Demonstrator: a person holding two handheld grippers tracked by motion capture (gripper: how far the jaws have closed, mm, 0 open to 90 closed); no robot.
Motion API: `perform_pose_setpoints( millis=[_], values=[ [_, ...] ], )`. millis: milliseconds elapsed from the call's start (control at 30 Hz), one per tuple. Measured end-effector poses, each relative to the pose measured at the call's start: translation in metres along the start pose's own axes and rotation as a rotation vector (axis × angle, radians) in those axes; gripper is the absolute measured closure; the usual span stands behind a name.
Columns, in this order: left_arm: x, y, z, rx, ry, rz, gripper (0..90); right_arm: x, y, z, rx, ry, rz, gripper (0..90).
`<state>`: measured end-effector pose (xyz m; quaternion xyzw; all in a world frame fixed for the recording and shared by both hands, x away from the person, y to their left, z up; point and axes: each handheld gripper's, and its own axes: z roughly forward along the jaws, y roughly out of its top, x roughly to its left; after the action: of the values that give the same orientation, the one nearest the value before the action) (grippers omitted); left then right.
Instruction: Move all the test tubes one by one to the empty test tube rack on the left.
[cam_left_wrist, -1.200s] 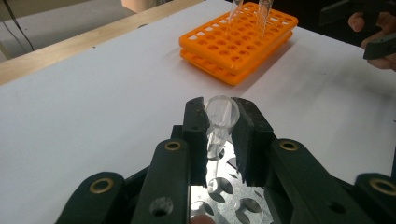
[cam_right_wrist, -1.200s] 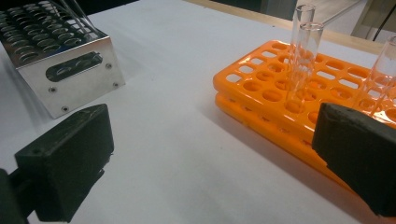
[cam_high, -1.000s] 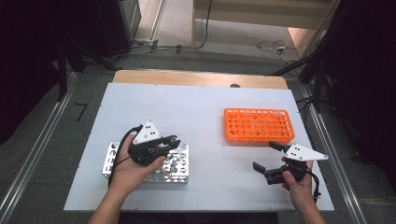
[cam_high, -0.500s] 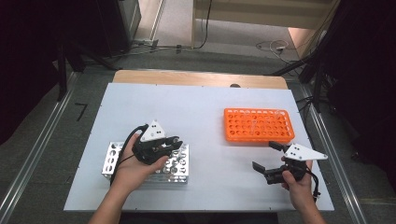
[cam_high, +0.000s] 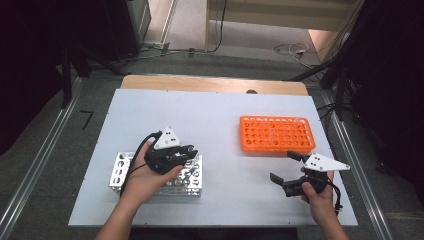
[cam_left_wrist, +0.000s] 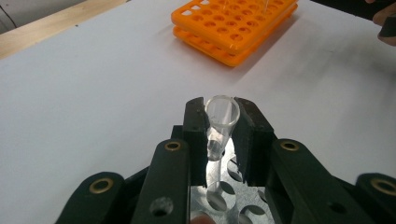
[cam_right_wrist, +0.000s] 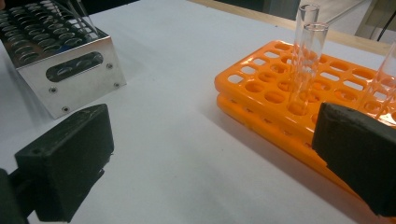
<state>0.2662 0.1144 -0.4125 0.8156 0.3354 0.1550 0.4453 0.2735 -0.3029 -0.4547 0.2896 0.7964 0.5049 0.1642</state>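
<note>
My left gripper is shut on a clear glass test tube, whose lower end reaches down to a hole of the metal rack. The tube's open rim stands above the two pads. My right gripper stands open just above the table at the right, nothing between its pads. The orange rack lies beyond it, with up to 3 clear tubes standing in its holes.
The white tabletop lies bare between the two racks. A wooden strip runs along the far edge. Metal rails flank the table on both sides, with dark floor and cables beyond.
My left gripper has shifted a little to the right over the metal rack. The right gripper has kept still.
</note>
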Motion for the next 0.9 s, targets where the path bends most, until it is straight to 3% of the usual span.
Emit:
perform_pose_setpoints(
  millis=[267,900],
  values=[
    [-0.001,-0.002,0.005,-0.012,0.006,-0.004,75.7,0.0,0.0,0.0,0.002,0.0,-0.003,0.0],
    [0.001,-0.013,0.016,0.02,-0.015,-0.024,74.1,-0.001,-0.001,0.001,0.007,0.0,-0.003,0.0]
  ],
)
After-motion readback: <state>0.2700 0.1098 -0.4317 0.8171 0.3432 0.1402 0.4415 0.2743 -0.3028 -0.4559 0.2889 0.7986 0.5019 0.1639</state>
